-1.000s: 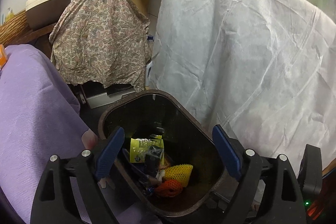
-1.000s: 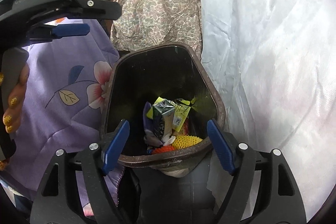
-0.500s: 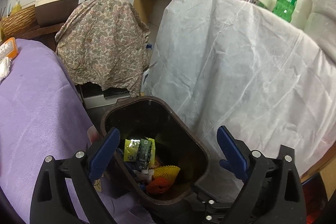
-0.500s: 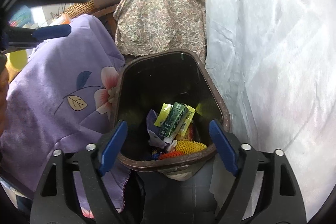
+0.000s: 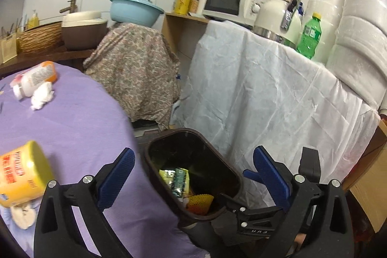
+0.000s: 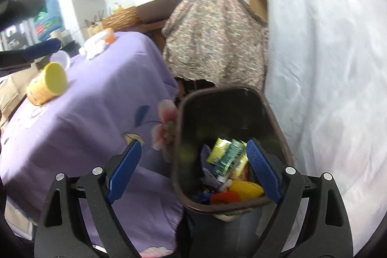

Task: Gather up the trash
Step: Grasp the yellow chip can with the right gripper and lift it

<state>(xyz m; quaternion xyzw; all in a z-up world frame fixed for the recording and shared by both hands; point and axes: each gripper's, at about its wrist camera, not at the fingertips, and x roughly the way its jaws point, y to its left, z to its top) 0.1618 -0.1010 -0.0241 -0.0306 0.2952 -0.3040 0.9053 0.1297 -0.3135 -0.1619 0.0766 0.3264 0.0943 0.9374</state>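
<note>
Both claws opening, empty: left claw (image 5: 192, 169), right claw (image 6: 193, 166). Wrappers (image 6: 228, 156) now inside brown bin (image 6: 278, 122). Risen since drop; yellow tub (image 5: 23, 173) and tissue (image 5: 42, 96) still on worktop (image 5: 79, 117).

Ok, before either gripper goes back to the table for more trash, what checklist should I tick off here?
1. Left gripper empty, jaws opening: ok.
2. Right gripper empty, jaws opening: ok.
3. Dropped wrappers lie inside the bin, none hanging over its rim: ok.
4. Trash left to fetch: yellow cup on its side and crumpled tissue on the purple cloth: ok.
5. Room left in the bin: ok, only the bottom is filled.
6. Whether the white-and-orange bottle is empty: cannot tell.
</note>
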